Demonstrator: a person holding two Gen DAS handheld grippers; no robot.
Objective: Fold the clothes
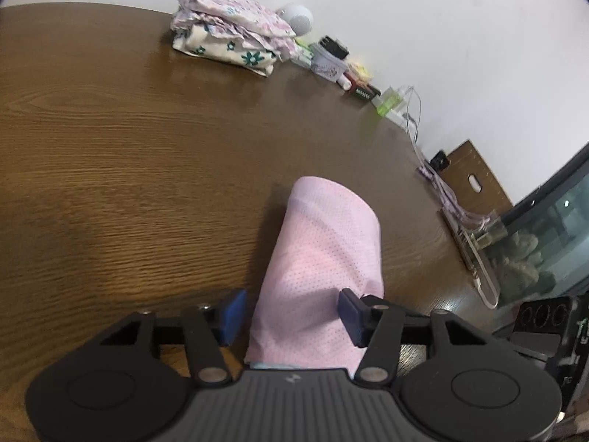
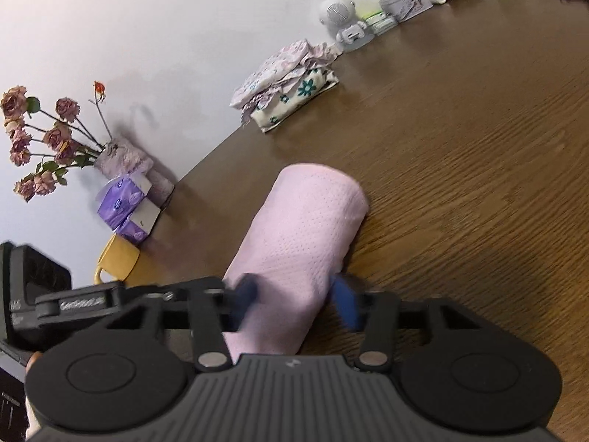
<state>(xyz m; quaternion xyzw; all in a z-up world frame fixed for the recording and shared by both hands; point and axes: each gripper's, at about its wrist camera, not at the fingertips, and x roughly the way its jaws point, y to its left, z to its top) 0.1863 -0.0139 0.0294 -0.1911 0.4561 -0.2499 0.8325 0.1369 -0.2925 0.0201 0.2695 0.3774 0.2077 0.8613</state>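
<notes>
A folded pink garment [image 1: 324,258] lay on the brown wooden table [image 1: 129,154], filling the lower middle of both wrist views and running up toward the centre of each frame. In the left wrist view the left gripper [image 1: 291,313] straddled its near end: the left blue pad stood clear of the cloth, with table showing in the gap, while the right pad sat at or just against the cloth edge. The jaws were part open and had hold of nothing.

In the right wrist view the right gripper [image 2: 296,298] sat over the same near end with narrower jaws. Its left pad looked pressed into the fabric, but the right pad was blurred, so whether it truly pinched the cloth could not be told.

At the upper middle of the left view, a stack of folded floral clothes [image 1: 228,40] waited by the wall, well apart from the pink piece.

The fold on this piece looked finished, and the step in hand seemed to be letting go of it. The next move would likely call for lifting both grippers clear without dragging the cloth open, or carrying the bundle across to the stack.
</notes>
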